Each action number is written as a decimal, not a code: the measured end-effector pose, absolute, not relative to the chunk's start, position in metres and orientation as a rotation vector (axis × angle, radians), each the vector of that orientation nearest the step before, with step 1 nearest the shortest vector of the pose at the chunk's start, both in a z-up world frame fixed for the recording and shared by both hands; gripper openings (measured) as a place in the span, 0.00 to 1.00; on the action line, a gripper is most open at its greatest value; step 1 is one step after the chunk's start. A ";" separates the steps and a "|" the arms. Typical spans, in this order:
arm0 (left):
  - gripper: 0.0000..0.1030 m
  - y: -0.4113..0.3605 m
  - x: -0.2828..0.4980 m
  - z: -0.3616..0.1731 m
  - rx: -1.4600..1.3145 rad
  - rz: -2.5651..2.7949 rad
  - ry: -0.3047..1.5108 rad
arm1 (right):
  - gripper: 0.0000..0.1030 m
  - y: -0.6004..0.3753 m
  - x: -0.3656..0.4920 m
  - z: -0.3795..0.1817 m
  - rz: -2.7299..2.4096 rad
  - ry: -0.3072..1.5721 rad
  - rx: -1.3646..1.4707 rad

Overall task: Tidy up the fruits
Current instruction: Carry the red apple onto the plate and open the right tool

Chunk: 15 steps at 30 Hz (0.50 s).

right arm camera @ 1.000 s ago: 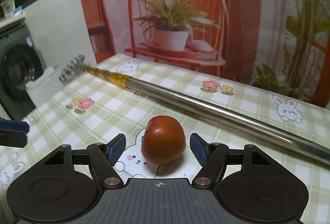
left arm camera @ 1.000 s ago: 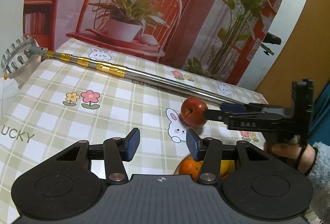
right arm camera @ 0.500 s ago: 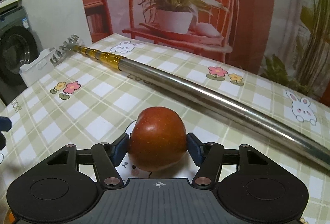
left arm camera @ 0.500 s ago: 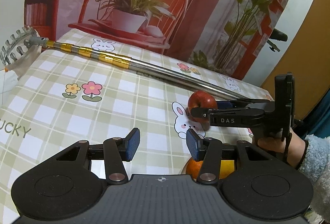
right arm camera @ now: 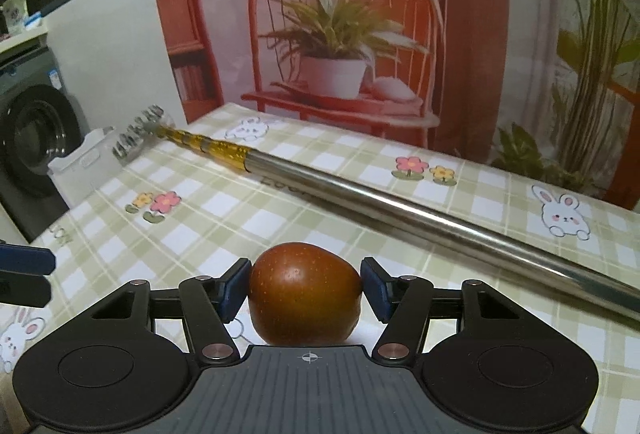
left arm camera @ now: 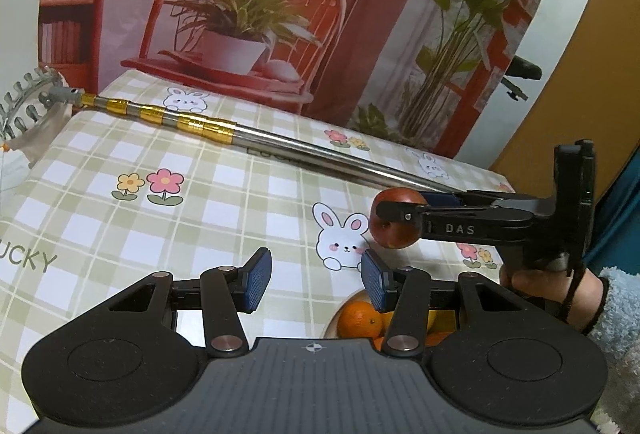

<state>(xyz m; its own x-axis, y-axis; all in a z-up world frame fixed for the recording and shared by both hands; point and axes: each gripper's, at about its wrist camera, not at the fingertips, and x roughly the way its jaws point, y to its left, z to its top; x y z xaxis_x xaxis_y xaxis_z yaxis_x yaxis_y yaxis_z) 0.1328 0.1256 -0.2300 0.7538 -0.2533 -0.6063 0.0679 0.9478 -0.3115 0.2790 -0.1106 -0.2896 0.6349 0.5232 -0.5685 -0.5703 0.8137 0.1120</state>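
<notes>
A red apple [right arm camera: 306, 294] sits between the blue pads of my right gripper [right arm camera: 306, 288], which is shut on it. In the left wrist view the same apple [left arm camera: 394, 232] hangs just above the tablecloth, held by the right gripper [left arm camera: 396, 218] with a hand behind it. My left gripper [left arm camera: 316, 280] stands open over the cloth with nothing between its fingers. Below its right finger lies a white plate [left arm camera: 332, 326] with oranges [left arm camera: 359, 319] and a yellow fruit, partly hidden by the gripper body.
A long telescopic metal pole [left arm camera: 280, 144] with gold bands and a comb-like head lies diagonally across the checked tablecloth [left arm camera: 120, 234]; it shows as the pole [right arm camera: 400, 206] in the right wrist view. A white box [right arm camera: 82, 166] and a washing machine [right arm camera: 32, 138] stand left of the table.
My right gripper went from open around the apple to shut on it, then lifted it off the cloth toward the plate. The left gripper stayed open and barely moved.
</notes>
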 end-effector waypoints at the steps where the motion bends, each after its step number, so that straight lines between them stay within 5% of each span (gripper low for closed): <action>1: 0.50 0.126 0.131 -0.229 -0.282 -0.179 0.693 | 0.54 -0.112 0.276 -0.287 0.628 0.621 -0.075; 15: 0.50 0.136 0.108 -0.223 -0.322 -0.179 0.671 | 0.54 -0.110 0.188 -0.264 0.723 0.617 0.030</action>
